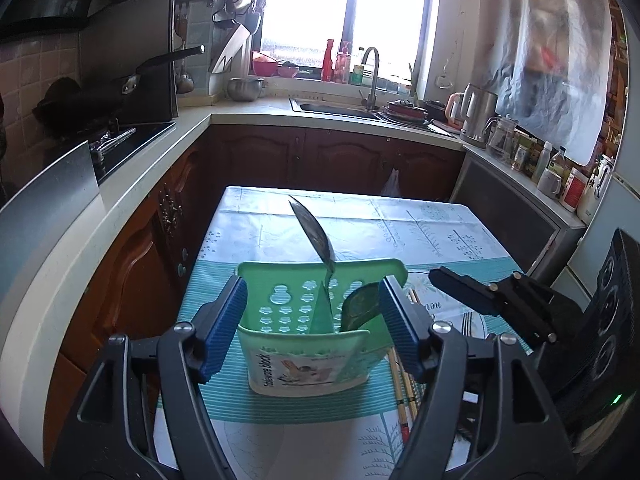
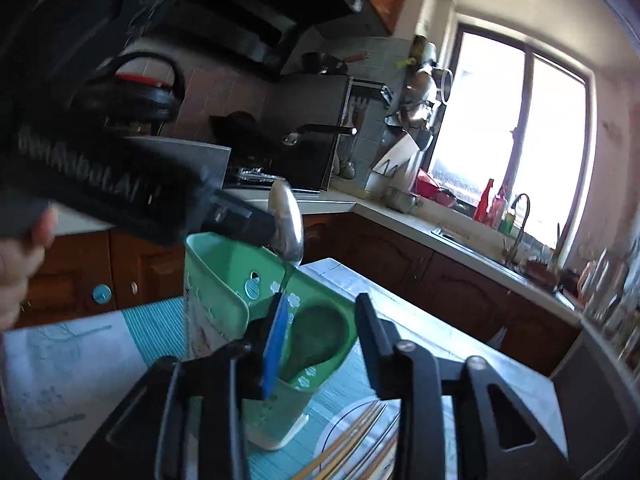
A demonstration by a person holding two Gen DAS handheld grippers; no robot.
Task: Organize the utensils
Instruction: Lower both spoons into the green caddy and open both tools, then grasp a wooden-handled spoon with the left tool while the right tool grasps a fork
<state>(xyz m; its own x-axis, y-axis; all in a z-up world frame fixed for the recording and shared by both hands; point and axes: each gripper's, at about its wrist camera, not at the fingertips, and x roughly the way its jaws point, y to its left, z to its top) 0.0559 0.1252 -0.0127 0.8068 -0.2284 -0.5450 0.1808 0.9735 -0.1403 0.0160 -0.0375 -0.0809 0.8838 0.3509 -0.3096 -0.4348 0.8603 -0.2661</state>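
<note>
Table: small table under a pale blue-and-teal patterned cloth [image 1: 400,220], set in a kitchen corner; it bears everything listed below.
Holder: green plastic utensil caddy [image 1: 304,344], upright near the table's front edge, perforated back wall rising behind, a divider splitting it into compartments.
Left gripper: left gripper [image 1: 312,320] straddles the caddy, blue pads either side of it and jaws wide; whether the pads actually press the walls cannot be told from this view.
Right gripper: right gripper [image 2: 316,344] hangs just above the caddy's right-hand compartment, jaws partly apart and nothing seen between them.
Ladle-like item: dark, rounded bowl [image 1: 360,308] lying low in the right-hand compartment; likely a spoon or scoop, too shadowed to name.
Spoon: metal spoon [image 1: 316,236] stands in the caddy by the divider, handle down, bowl up; long axis steeply upright, leaning toward the back wall and left in the left wrist view.
Chopsticks: wooden chopsticks [image 2: 352,440] lie flat on the cloth to the right of the caddy, long axes running toward the near edge.
Fork: a fork [image 1: 466,326] lies beside them on a plate pattern or plate.
Progress: two pieces stowed; chopsticks and fork remain outside, so roughly half is left.
</note>
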